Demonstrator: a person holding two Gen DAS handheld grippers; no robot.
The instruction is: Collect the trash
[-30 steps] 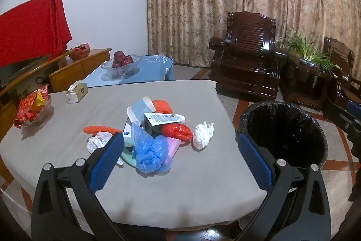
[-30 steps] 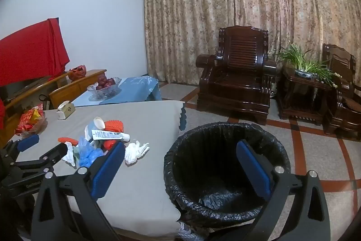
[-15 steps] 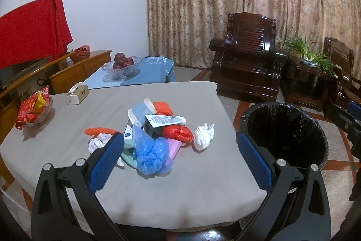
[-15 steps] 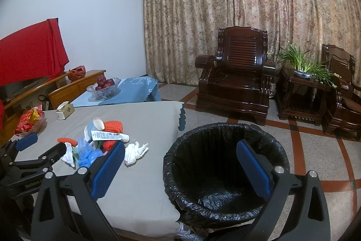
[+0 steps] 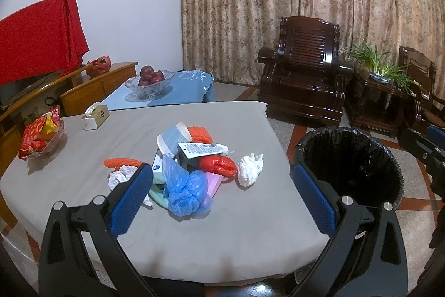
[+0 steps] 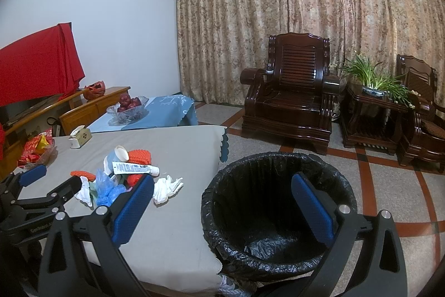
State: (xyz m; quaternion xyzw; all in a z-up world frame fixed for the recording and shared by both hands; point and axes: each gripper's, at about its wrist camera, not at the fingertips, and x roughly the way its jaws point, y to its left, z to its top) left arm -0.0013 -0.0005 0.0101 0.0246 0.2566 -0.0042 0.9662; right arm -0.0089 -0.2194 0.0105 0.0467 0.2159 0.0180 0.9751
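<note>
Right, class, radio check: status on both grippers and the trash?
Left gripper open, empty. Right gripper open, empty, over bin. Trash pile untouched on table. Nothing blocking.

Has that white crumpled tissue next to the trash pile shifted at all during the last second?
No. The white crumpled tissue keeps its spot beside the red bag on the grey table.

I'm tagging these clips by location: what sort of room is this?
Most likely a home living room: a carved wooden armchair before floor-length patterned curtains, and a fruit bowl on a low table.
</note>
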